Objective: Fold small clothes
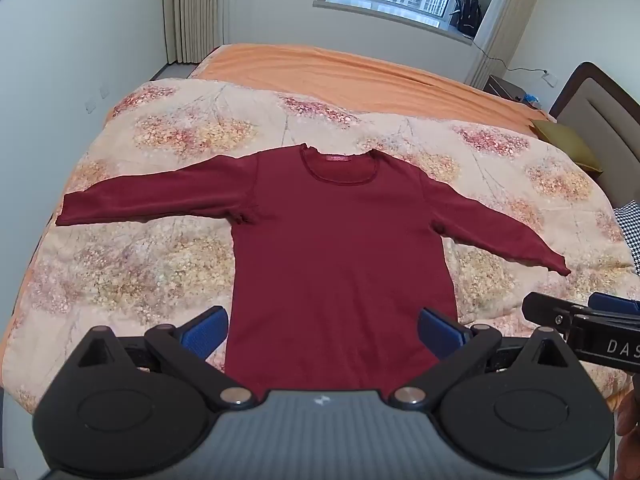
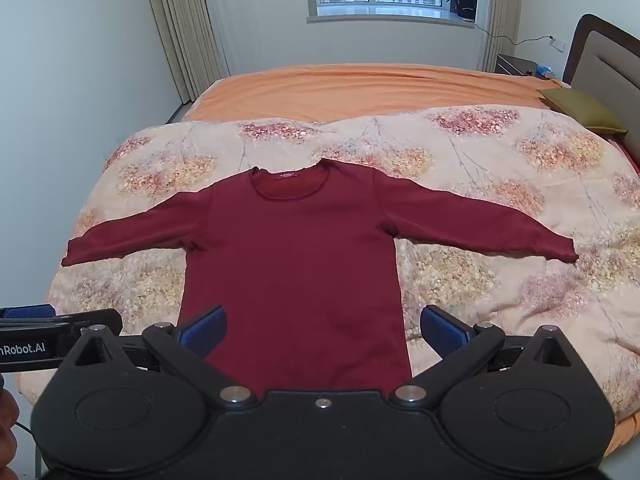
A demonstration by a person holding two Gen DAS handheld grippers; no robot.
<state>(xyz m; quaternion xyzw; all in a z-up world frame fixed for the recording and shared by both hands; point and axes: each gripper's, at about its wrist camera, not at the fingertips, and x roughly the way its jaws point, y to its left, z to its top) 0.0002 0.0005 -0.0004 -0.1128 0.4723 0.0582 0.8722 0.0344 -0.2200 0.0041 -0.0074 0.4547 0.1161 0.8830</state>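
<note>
A dark red long-sleeved shirt (image 1: 340,248) (image 2: 296,256) lies flat on the floral quilt, neck away from me, both sleeves spread out to the sides. My left gripper (image 1: 323,334) hovers above the hem end of the shirt, wide open, nothing between its blue pads. My right gripper (image 2: 323,330) is also wide open over the hem end and holds nothing. Each gripper shows at the edge of the other's view: the right one (image 1: 580,316) at the far right, the left one (image 2: 60,320) at the far left.
The floral quilt (image 1: 152,264) (image 2: 500,288) covers the near half of a bed with an orange sheet (image 1: 360,76). An olive pillow (image 2: 580,112) and a headboard (image 2: 608,60) stand at the right. Curtains, a wall and a window lie beyond the bed.
</note>
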